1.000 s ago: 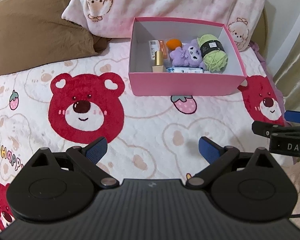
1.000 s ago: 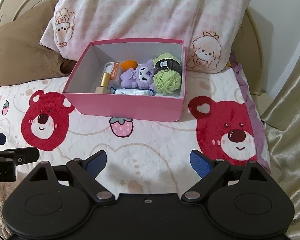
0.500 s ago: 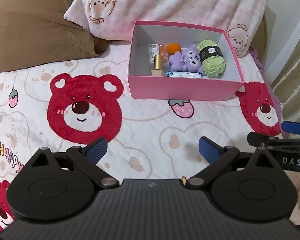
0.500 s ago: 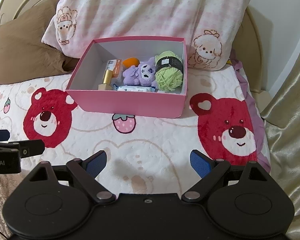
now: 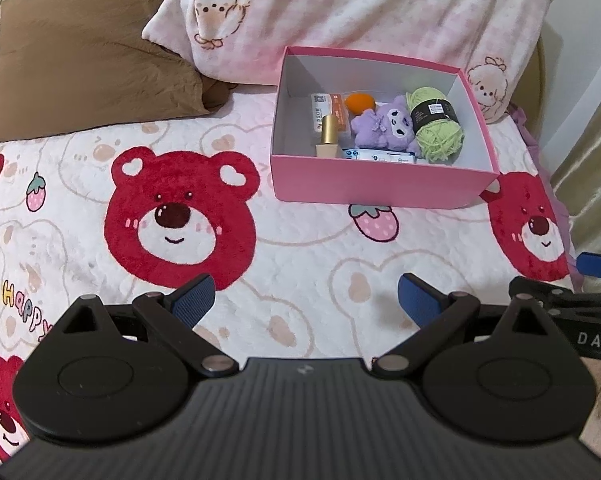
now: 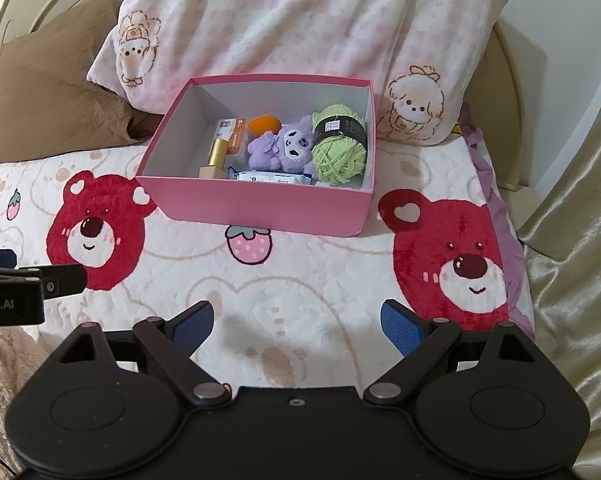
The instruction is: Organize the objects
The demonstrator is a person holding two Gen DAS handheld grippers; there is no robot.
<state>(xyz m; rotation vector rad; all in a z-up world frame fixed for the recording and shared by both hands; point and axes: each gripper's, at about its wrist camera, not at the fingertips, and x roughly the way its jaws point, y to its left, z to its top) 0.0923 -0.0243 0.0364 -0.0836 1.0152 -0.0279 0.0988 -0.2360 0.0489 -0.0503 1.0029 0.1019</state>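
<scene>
A pink box sits open on the bear-print blanket near the pillows. Inside it lie a green yarn ball, a purple plush toy, an orange ball, a gold-capped bottle, an orange-and-white packet and a white wipes pack. My left gripper hovers open over the blanket, well short of the box, holding nothing. My right gripper is also open and empty, at a similar distance from the box.
A pink checked pillow leans behind the box, with a brown pillow to its left. A gold curtain hangs past the bed's right edge. Each gripper shows at the side of the other's view.
Both views have pulled back slightly, so the box sits a little farther up the frame. Both grippers stay open and empty; the box contents have not moved.
</scene>
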